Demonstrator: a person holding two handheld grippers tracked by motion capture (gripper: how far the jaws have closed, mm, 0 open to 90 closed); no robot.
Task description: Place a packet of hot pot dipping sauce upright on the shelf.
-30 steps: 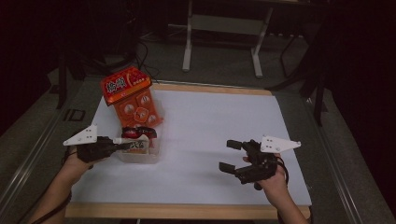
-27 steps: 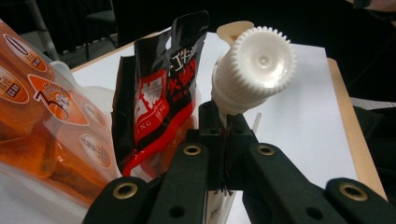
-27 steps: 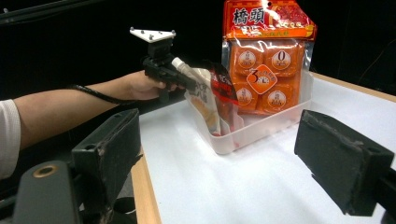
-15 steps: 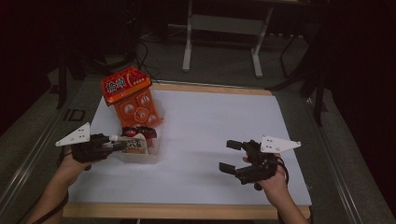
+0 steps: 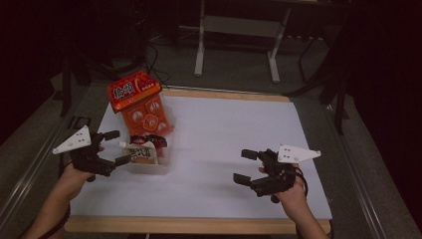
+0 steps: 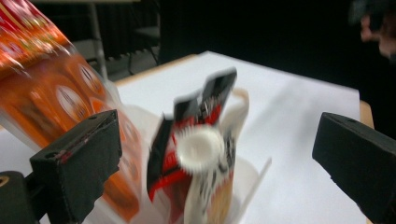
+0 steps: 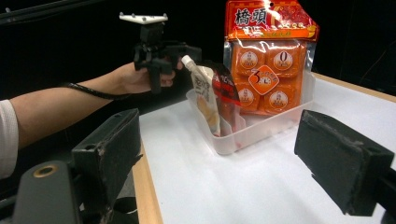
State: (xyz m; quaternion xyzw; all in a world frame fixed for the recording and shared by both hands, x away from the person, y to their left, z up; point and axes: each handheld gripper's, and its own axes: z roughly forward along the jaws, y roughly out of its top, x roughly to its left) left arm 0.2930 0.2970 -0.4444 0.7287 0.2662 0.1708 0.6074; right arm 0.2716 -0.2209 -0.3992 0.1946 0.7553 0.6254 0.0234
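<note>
Nearest the person, the right tool hovers over the bare white counter at the right, jaws spread wide and holding nothing, well apart from everything else. At the near left, the left tool is also spread wide and empty, with its jaws on either side of the near end of a clear plastic bin; one jaw tip sits just beside the spout pouch standing in that bin.

The likely trouble is in the grip. If the left tool closes from here, it may pinch only the white cap or a floppy edge of the pouch, and the soft pack could fold, slip out or drag its neighbour along. The light bin might also slide or tip under a sideways push.

The spout pouch is pale with dark print and leans towards the left tool, its white screw cap uppermost. A red-and-black pouch stands just behind it, the two touching.

Farther back in the same bin, a tall orange snack bag stands upright, with a red header bearing pale characters and round portions seen through its clear front. It rises well above the bin's rim and might topple if the bin is jolted.
</note>
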